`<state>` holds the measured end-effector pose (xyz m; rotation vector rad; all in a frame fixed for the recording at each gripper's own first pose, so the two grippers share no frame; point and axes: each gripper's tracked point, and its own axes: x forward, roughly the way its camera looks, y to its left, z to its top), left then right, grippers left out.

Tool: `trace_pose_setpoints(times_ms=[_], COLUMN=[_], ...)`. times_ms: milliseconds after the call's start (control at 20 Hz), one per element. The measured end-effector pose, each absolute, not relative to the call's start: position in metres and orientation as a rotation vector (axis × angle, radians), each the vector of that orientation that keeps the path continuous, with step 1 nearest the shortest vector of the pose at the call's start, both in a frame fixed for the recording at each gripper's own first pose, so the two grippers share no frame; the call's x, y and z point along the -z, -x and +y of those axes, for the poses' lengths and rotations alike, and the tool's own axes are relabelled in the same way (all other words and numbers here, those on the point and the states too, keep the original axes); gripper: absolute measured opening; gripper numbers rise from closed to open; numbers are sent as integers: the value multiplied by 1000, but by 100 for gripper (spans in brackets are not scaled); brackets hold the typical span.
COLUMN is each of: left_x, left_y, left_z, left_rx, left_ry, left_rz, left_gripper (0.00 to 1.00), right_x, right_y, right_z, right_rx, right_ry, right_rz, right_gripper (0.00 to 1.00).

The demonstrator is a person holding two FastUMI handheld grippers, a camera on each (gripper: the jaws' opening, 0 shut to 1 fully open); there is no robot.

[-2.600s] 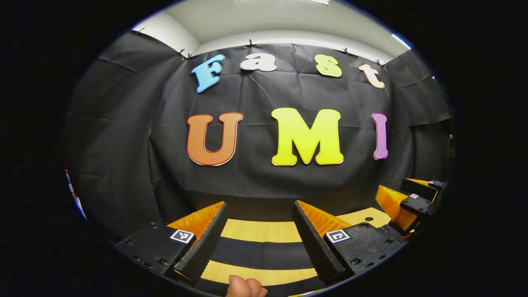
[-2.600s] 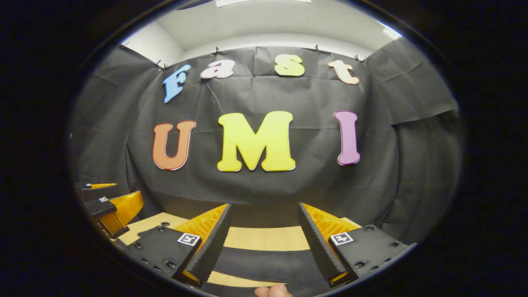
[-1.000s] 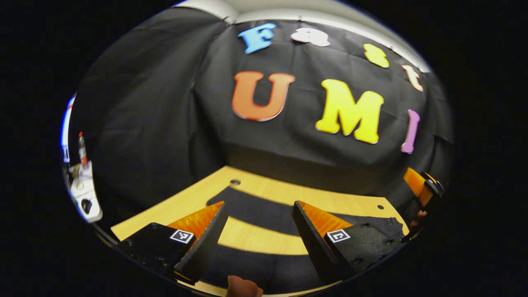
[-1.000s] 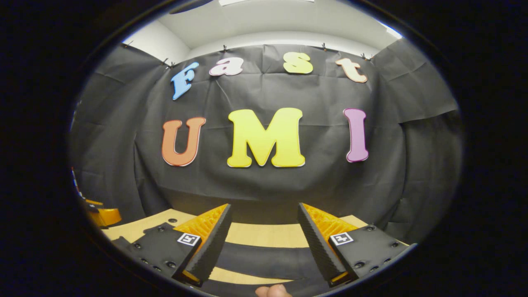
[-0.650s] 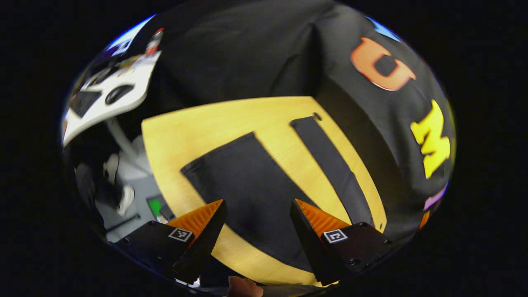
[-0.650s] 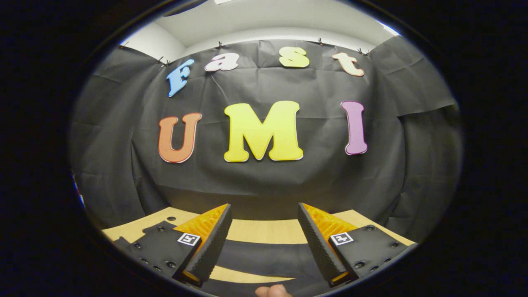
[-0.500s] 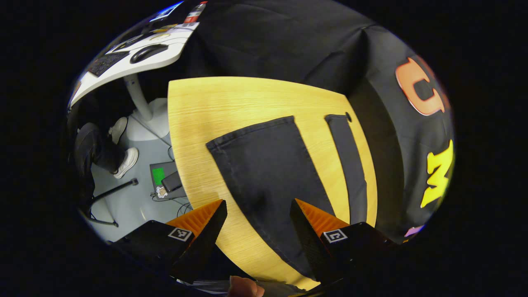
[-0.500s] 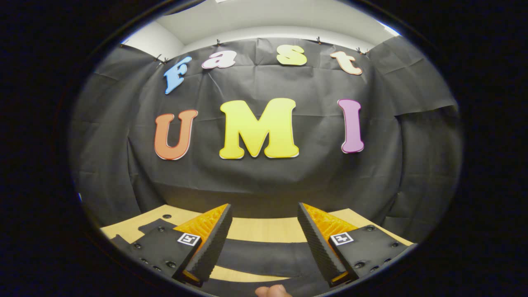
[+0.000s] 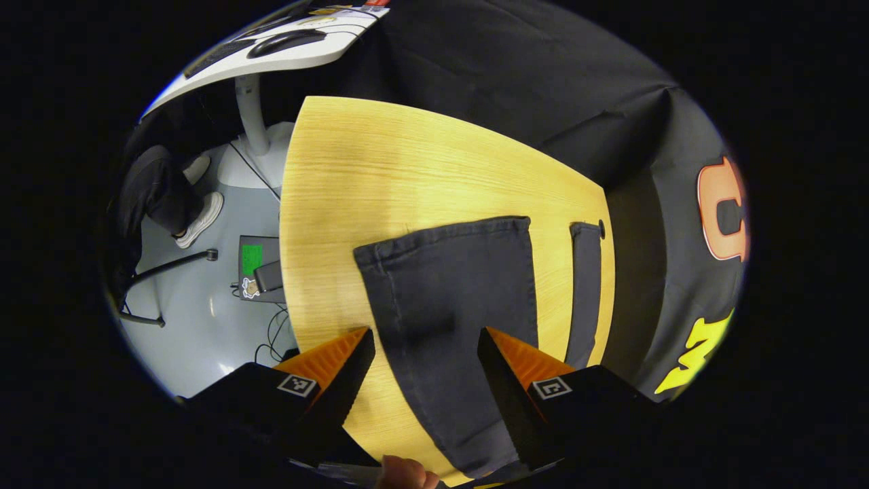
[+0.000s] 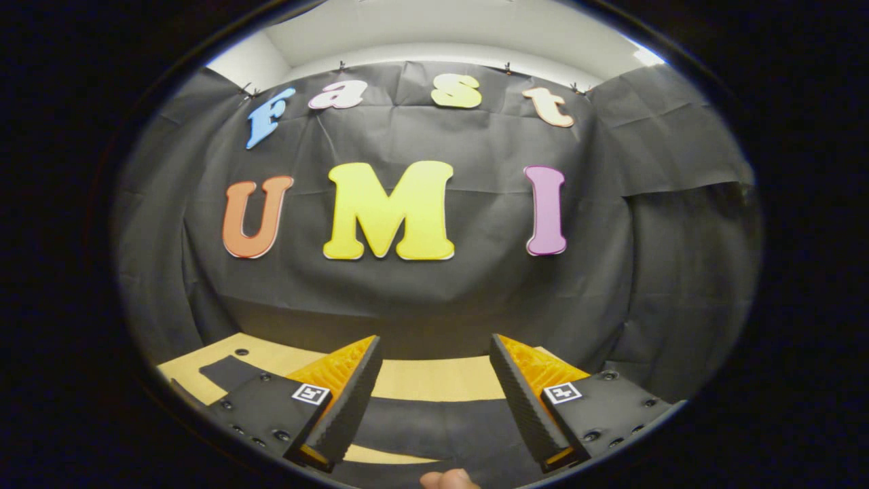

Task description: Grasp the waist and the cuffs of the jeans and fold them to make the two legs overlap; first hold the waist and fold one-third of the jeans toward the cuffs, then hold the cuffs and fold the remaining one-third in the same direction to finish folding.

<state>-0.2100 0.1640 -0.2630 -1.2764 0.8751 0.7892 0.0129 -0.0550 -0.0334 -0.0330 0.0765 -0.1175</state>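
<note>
While the left tool (image 9: 424, 353) (agape) overlooks jeans (image 9: 448, 299), perhaps cuffs; right tool (image 10: 434, 360) faces wall.

Both fisheye views are sharp at the centre and bend strongly toward the rim. In the left gripper view, overhead light falls brightly on the pale wooden table top (image 9: 380, 176), with soft glare on its upper left and dim edges. In the right gripper view, the white ceiling (image 10: 434, 34) glows while the foreground stays shadowed.
</note>
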Motion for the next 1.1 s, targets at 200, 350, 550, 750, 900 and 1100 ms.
trace_pose_setpoints(times_ms=[200, 350, 550, 750, 900, 1100], left_x=[265, 269, 281, 283, 282, 282], left_y=[193, 185, 200, 199, 198, 197], left_z=[168, 164, 169, 170, 170, 171], left_rx=[-763, -721, -768, -774, -754, -738], left_ry=[1282, 1273, 1267, 1356, 1379, 1380], left_rz=[835, 831, 880, 833, 833, 826], left_gripper=[99, 84, 55, 8, 7, 7], right_x=[35, 38, 42, 45, 63, 106], right_y=[-13, -9, -2, 4, 4, 20], right_z=[-78, -90, -110, -137, -154, -211], right_rx=[170, 188, 216, 244, 213, 258], right_ry=[25, 40, 53, 54, 5, -150], right_rz=[88, 98, 121, 147, 259, 517], right_gripper=[96, 96, 96, 99, 98, 99])
